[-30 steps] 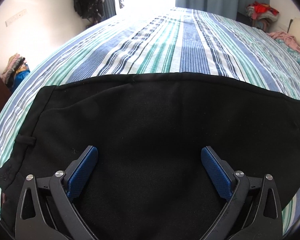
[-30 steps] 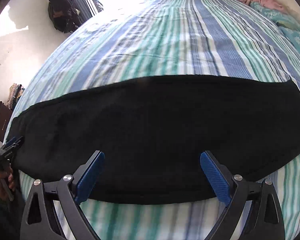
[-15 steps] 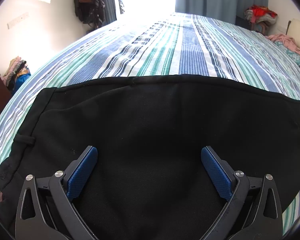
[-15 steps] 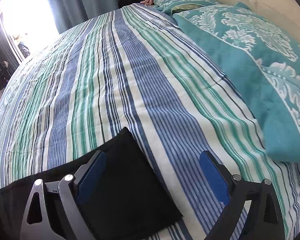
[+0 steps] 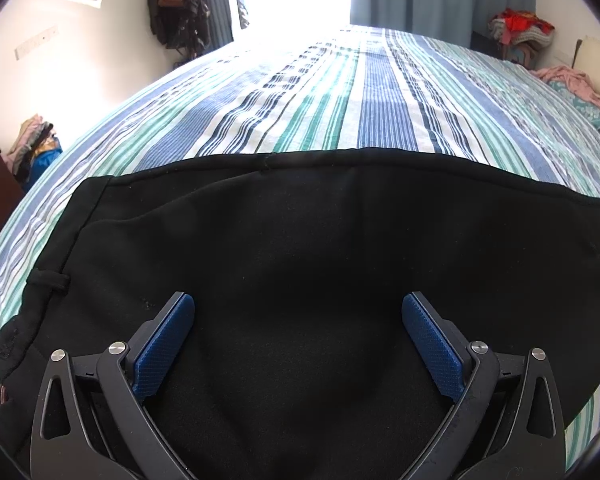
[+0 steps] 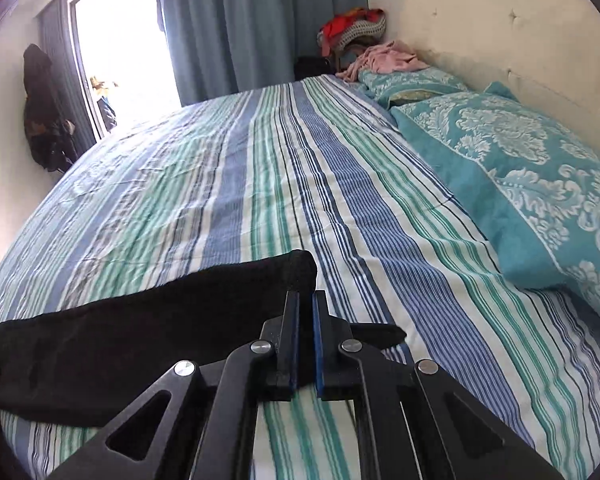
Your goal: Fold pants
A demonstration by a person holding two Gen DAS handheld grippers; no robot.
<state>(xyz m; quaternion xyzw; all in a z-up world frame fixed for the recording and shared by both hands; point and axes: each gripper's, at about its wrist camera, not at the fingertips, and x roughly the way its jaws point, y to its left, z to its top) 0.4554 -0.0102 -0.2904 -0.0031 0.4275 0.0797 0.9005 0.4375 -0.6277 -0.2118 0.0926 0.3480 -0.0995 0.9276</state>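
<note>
Striped in blue, green and white, the bed cover [image 6: 260, 184] runs back toward the bright doorway, with teal pillows [image 6: 532, 184] along the headboard side. A second ago my right gripper [image 6: 305, 300] hung wide open over the middle of the black pants [image 5: 300, 280]; now it has swung along to the hem end [image 6: 284, 276] and its jaws have come together there, apparently pinching the cloth, though dark fabric against black fingers makes that hard to confirm. My left gripper [image 5: 298, 344] hasn't moved, spread wide above the waistband end with nothing between its pads. That should let me carry the hem over toward the waist.
</note>
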